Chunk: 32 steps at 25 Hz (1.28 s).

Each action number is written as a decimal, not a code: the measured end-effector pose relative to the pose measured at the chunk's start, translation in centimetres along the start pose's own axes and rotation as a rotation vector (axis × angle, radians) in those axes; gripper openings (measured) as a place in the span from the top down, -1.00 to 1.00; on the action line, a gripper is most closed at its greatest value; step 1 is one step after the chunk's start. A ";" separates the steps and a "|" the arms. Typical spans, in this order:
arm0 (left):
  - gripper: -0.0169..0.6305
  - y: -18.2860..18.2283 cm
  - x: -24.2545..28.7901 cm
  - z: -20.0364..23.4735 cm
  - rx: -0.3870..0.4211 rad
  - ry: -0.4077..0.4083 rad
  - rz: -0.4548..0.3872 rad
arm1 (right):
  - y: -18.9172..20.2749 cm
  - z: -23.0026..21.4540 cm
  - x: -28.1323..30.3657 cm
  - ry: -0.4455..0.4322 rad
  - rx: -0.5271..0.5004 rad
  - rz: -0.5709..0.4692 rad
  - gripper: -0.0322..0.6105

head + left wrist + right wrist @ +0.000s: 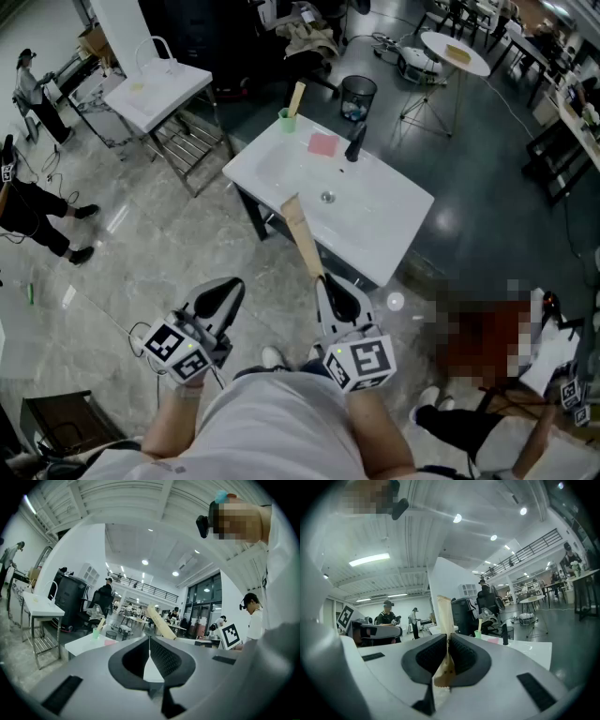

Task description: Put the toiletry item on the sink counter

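A long, flat tan toiletry packet (302,234) sticks out of my right gripper (330,284), which is shut on its near end; the far end reaches over the front edge of the white sink counter (394,220). In the right gripper view the packet (445,616) stands upright between the pads, held by the right gripper (446,645). My left gripper (228,289) hangs to the left, short of the counter, shut with nothing in it. The left gripper view shows this left gripper (149,641) with its jaws together, and the packet (159,620) beyond them.
On the counter stand a green cup (288,119) with a tan stick in it, a pink pad (322,143) and a black faucet (355,142). A second white sink (155,89) stands at back left and a waste bin (357,97) behind. A person's legs (37,220) are at the left.
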<state>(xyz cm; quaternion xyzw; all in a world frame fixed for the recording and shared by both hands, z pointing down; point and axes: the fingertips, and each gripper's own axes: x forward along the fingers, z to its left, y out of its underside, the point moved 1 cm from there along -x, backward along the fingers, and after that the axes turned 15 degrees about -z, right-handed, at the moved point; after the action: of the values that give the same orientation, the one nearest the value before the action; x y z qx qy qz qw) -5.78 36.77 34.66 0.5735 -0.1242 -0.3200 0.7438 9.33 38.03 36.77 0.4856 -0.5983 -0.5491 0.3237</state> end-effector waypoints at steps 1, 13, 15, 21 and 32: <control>0.89 -0.1 -0.3 0.3 0.001 -0.001 0.000 | 0.1 0.3 0.2 0.002 0.000 0.001 0.79; 0.89 -2.4 -4.5 3.9 -0.012 0.008 -0.005 | 0.6 5.3 2.5 0.015 -0.011 -0.007 0.79; 0.89 -2.6 -5.5 4.8 -0.018 0.008 -0.006 | 0.8 6.2 2.9 0.022 -0.012 -0.016 0.79; 0.89 -2.9 -7.4 7.4 -0.026 -0.006 -0.003 | 2.0 7.3 4.5 0.052 -0.025 -0.007 0.79; 0.89 -1.9 -4.4 12.8 -0.013 -0.045 0.004 | 4.5 3.1 10.3 0.063 -0.006 -0.003 0.79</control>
<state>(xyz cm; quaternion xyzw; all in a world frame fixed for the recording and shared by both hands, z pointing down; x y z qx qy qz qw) -16.84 29.31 37.67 0.5611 -0.1399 -0.3323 0.7451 2.14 29.08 39.08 0.5026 -0.5854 -0.5360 0.3427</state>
